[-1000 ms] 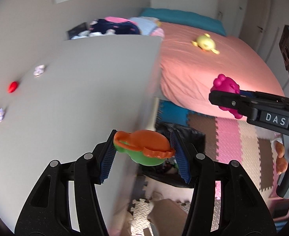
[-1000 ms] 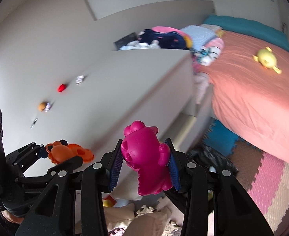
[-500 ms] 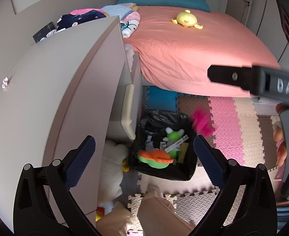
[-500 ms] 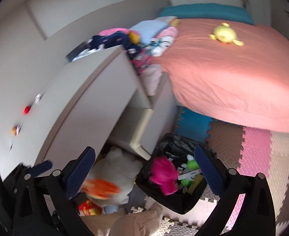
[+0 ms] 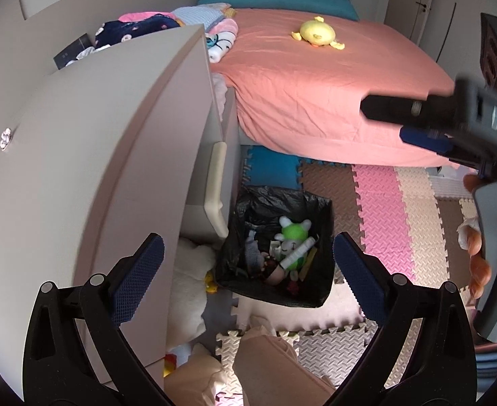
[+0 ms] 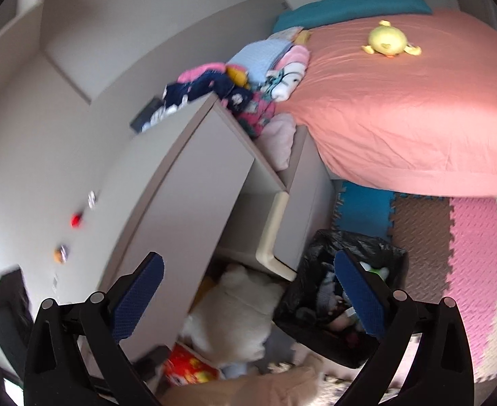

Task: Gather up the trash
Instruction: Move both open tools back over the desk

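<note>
**Both my grippers wide and empty above the bin**

The bed (image 5: pixel 333 77) with its salmon-pink cover fills the upper right of the left wrist view, a yellow plush toy (image 5: pixel 317 35) lying on it near the top. The pale cabinet (image 5: pixel 89 155) takes the whole left half of that frame, its top running up to a heap of folded clothes (image 5: pixel 167 23) at the upper centre. Foam floor mats (image 5: pixel 387 209) in pink, brown, cream and blue cover the floor at the right and centre.

The black-lined trash bin (image 5: pixel 311 296) stands on the mats in the lower centre, just beside the cabinet's foot. Inside it lie a green-and-white plush toy (image 5: pixel 294 237) and a jumble of smaller bits I cannot tell apart. A white plush (image 5: pixel 191 280) sits on the floor left of the bin, under the cabinet edge.

My left gripper (image 5: pixel 248 274) frames the bin from the bottom of the picture, jaws spread wide with nothing between the blue pads. My right gripper (image 6: pixel 248 274) in its own view is just as wide and empty, its right pad overlapping the bin; in the left wrist view it reaches in from the right edge. On the cabinet top at far left sit a small red piece (image 6: pixel 76 220) and a white one (image 5: pixel 5 136).
</note>
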`<action>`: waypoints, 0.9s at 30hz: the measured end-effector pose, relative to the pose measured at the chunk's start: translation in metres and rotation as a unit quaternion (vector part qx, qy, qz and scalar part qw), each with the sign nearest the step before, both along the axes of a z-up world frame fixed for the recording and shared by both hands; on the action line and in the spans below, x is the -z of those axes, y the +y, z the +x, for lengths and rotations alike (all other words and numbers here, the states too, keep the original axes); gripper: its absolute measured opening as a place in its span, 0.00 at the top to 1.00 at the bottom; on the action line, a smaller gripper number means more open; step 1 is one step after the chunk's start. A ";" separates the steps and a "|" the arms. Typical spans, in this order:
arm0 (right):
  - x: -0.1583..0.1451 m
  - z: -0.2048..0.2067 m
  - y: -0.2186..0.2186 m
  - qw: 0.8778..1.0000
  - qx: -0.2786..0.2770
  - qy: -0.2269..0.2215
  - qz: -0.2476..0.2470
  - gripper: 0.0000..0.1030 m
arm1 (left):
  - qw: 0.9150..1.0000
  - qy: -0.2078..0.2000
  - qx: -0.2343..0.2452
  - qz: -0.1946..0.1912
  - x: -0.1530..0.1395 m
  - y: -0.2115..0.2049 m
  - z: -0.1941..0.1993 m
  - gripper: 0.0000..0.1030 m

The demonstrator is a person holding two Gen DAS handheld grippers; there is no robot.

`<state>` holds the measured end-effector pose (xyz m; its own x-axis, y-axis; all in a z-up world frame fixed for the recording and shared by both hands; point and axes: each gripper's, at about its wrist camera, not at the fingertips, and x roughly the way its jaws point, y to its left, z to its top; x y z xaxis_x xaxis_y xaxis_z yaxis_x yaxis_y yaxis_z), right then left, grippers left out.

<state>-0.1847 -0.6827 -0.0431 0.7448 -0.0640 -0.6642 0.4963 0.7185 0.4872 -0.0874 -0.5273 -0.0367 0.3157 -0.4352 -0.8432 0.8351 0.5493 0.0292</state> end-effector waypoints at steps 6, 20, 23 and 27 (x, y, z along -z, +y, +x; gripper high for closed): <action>-0.019 0.016 0.017 0.998 0.021 0.020 -0.055 0.03 | 1.000 -0.004 -0.008 -0.014 -0.015 0.015 0.012 0.06; -0.055 0.087 0.067 0.996 -0.004 0.009 -0.089 0.03 | 0.996 -0.016 -0.069 -0.056 -0.059 0.089 0.080 0.06; -0.066 0.112 0.081 0.995 -0.049 -0.002 -0.086 0.03 | 0.993 -0.018 -0.100 -0.060 -0.065 0.115 0.104 0.06; -0.079 0.145 0.109 0.989 -0.079 -0.004 -0.122 0.03 | 0.987 -0.018 -0.144 -0.065 -0.069 0.152 0.137 0.06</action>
